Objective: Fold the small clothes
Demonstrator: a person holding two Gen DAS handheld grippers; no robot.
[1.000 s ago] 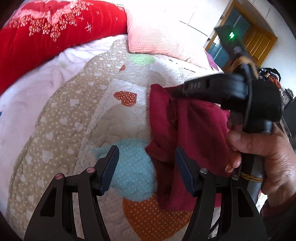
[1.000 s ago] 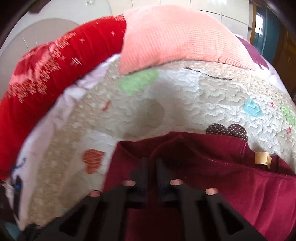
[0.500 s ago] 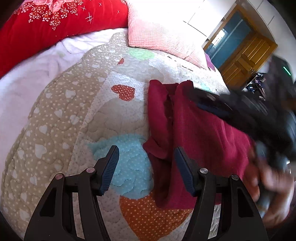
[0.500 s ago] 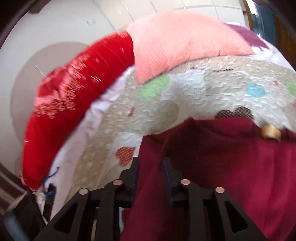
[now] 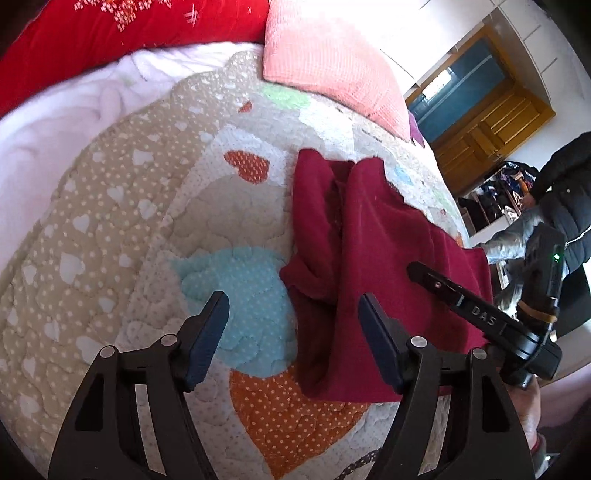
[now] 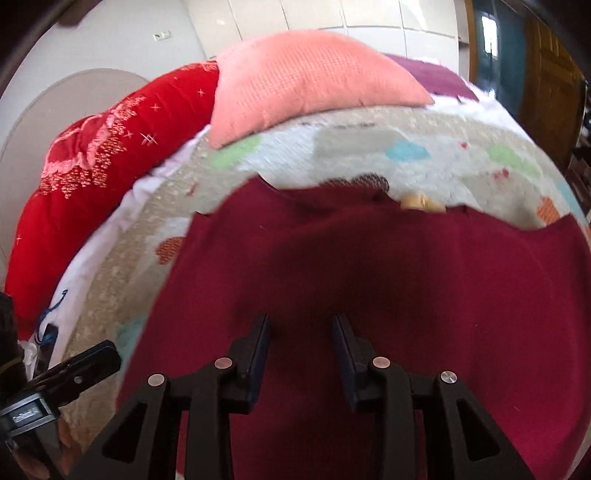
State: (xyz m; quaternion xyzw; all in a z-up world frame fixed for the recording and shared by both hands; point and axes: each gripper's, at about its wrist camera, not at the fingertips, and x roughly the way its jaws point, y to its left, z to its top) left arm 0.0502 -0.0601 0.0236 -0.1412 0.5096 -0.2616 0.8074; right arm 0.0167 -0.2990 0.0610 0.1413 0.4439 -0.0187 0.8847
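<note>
A maroon garment (image 5: 388, 258) lies folded lengthwise on the heart-patterned quilt (image 5: 122, 229), with a bunched sleeve at its left edge. My left gripper (image 5: 293, 332) hovers over that left edge and its jaws are opening, the pads clear of the cloth. In the right wrist view the garment (image 6: 388, 266) fills the foreground, with a tan label (image 6: 421, 202) at its far edge. My right gripper (image 6: 301, 343) hangs just above the cloth with its jaws opening a little, nothing pinched between them. The right gripper (image 5: 461, 302) also shows at the garment's right side, held by a hand.
A pink pillow (image 5: 332, 62) and a red embroidered quilt (image 5: 110, 33) lie at the head of the bed. A white blanket (image 5: 55, 125) borders the quilt on the left. A person in a dark jacket (image 5: 569, 192) stands past the bed's right edge, near wooden doors (image 5: 491, 122).
The right gripper let go of the garment's far edge, opened and drew back toward the near right side. The folded layer now lies flat. The left gripper's jaws widened.
</note>
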